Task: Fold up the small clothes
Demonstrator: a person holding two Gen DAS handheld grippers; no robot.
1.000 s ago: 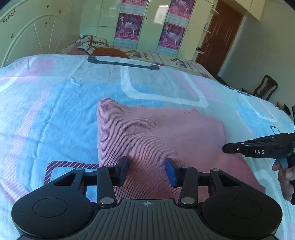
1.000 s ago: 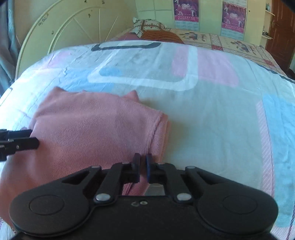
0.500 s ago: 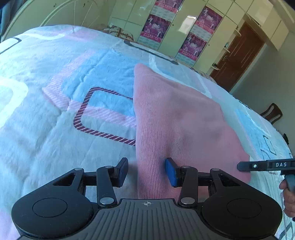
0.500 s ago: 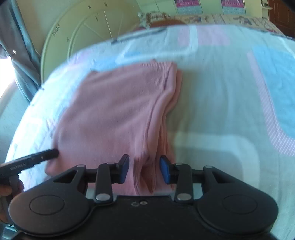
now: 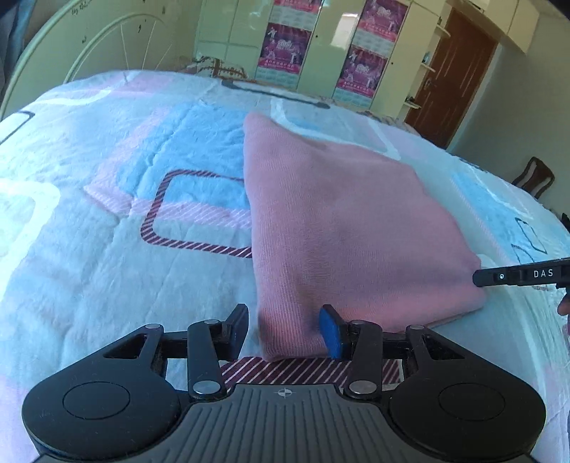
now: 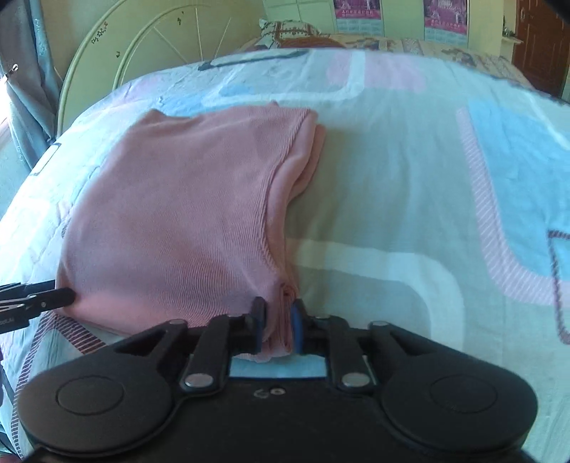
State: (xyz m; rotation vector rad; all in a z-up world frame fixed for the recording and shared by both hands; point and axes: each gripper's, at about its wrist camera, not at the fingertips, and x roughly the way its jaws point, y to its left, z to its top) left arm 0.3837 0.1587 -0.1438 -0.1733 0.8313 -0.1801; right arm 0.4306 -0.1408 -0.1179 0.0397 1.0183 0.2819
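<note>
A pink ribbed garment (image 5: 342, 228) lies folded on the bed, also in the right wrist view (image 6: 185, 220). My left gripper (image 5: 285, 329) is open, its fingers straddling the garment's near left corner. My right gripper (image 6: 278, 329) is closed on the garment's near right corner, where several layers bunch between the pads. The right gripper's tip (image 5: 516, 275) shows at the garment's right corner in the left wrist view. The left gripper's tip (image 6: 42, 299) shows at the garment's left edge in the right wrist view.
The bed has a patterned blanket (image 5: 107, 213) of blue, pink and white blocks. A round metal headboard (image 6: 149, 50) stands behind, with pillows (image 6: 288, 30). Wardrobes with posters (image 5: 288, 46), a brown door (image 5: 459, 74) and a chair (image 5: 538, 176) lie beyond the bed.
Both grippers came down to the garment's near edge. The right gripper opened, then closed on the near right corner. The left gripper stayed open and shifted to the near left corner.
</note>
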